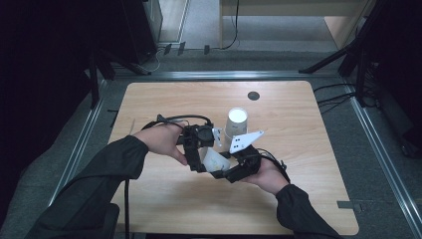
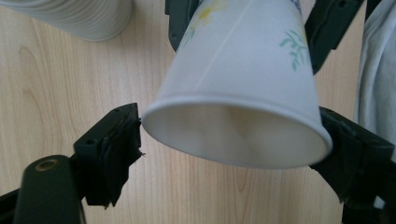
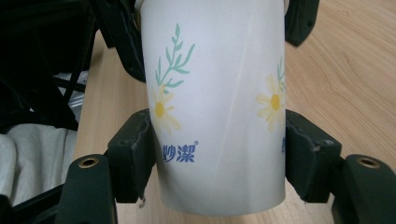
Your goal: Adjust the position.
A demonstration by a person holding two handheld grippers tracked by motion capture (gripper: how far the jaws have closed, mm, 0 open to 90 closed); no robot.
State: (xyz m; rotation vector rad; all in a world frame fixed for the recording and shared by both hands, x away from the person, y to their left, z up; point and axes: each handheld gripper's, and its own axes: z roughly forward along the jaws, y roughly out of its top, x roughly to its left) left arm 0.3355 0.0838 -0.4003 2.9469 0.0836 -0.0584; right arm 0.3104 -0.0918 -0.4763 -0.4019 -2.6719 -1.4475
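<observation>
A white paper cup (image 1: 215, 160) printed with yellow flowers is held off the wooden table (image 1: 298, 149) between both hands. My right gripper (image 3: 219, 154) is shut on it, its pads (image 3: 135, 149) pressing the cup's wall on both sides near the base. The cup's open mouth (image 2: 233, 135) faces my left gripper (image 2: 231, 140), whose jaws stand on either side of the rim. The left-hand pad (image 2: 123, 135) stands a sliver clear of the rim, so this gripper is open. From above, the left gripper (image 1: 201, 162) and right gripper (image 1: 226, 169) meet at the cup.
A stack of white paper cups (image 1: 236, 122) stands upright just behind the hands, and the stack (image 2: 79, 18) is close by the left jaw. A dark round plug (image 1: 253, 95) sits in the tabletop at the back. Pale cloth (image 3: 28, 154) lies near the table's front edge.
</observation>
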